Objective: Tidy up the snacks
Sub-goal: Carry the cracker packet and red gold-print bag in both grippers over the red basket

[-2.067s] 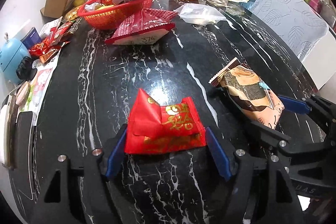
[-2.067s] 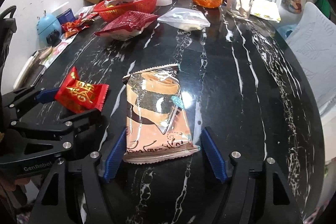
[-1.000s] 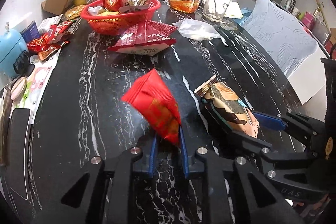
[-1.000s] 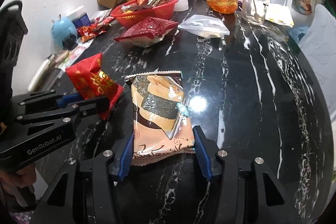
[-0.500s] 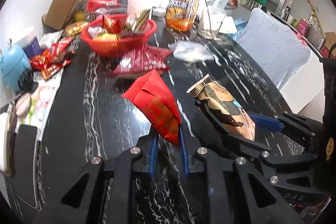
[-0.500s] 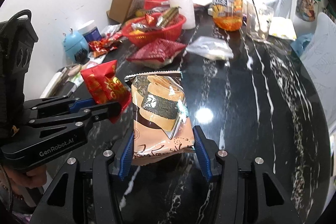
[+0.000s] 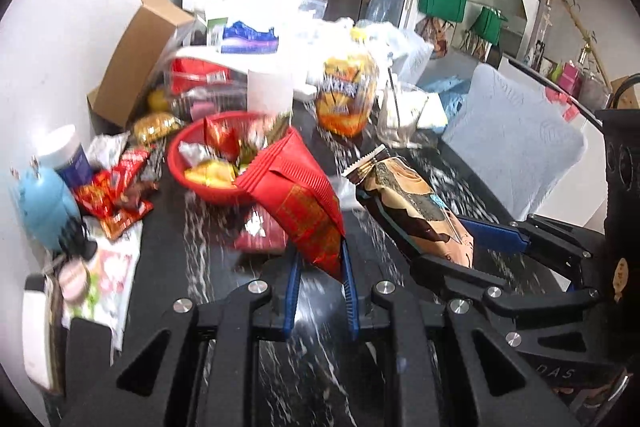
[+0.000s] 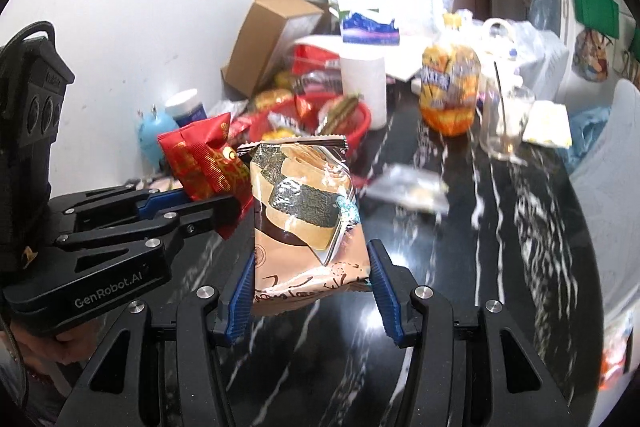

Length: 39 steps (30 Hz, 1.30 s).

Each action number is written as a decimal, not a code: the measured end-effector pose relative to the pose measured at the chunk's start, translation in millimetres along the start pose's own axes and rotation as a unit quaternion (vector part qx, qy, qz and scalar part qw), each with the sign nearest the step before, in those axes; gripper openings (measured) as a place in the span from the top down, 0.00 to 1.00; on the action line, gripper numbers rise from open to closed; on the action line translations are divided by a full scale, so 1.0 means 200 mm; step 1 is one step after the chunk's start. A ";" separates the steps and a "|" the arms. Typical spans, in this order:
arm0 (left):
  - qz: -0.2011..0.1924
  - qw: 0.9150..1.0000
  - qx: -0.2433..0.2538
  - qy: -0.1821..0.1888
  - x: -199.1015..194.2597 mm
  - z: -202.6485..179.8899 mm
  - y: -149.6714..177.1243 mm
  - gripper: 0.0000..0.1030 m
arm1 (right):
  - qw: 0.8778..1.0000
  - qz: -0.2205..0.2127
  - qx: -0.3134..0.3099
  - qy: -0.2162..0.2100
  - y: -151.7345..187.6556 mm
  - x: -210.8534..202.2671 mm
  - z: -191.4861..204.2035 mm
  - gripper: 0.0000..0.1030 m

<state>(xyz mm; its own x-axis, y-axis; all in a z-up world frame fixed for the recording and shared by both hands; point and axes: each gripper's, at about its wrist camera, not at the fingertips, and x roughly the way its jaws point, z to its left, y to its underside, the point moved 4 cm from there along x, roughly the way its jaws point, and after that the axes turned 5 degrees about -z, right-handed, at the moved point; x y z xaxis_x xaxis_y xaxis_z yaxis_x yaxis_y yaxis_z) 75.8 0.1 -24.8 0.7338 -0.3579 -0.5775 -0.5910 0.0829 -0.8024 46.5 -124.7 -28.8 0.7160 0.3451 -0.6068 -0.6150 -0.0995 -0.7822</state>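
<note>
Snack packets (image 7: 304, 207): two, both gripped

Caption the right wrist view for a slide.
Right gripper lifts a seaweed cracker packet above the black marble table.

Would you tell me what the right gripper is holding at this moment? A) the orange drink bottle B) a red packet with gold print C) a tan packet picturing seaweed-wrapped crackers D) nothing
C: the right gripper is closed on the tan seaweed cracker packet, its blue pads pressing both lower edges, clear of the table.
</note>
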 end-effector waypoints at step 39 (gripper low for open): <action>0.039 0.997 0.011 -0.070 0.74 0.56 -0.58 0.82 | 0.999 -0.014 -0.032 -0.007 -0.81 0.81 -0.15 0.49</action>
<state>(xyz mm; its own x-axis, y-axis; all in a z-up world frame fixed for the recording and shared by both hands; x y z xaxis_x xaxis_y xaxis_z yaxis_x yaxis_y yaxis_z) 290.3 41.7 -33.4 0.7266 -0.2164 -0.6521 -0.6416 0.1257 -0.7566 272.7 -80.8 -4.2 0.7281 0.3618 -0.5822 -0.5717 -0.1481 -0.8070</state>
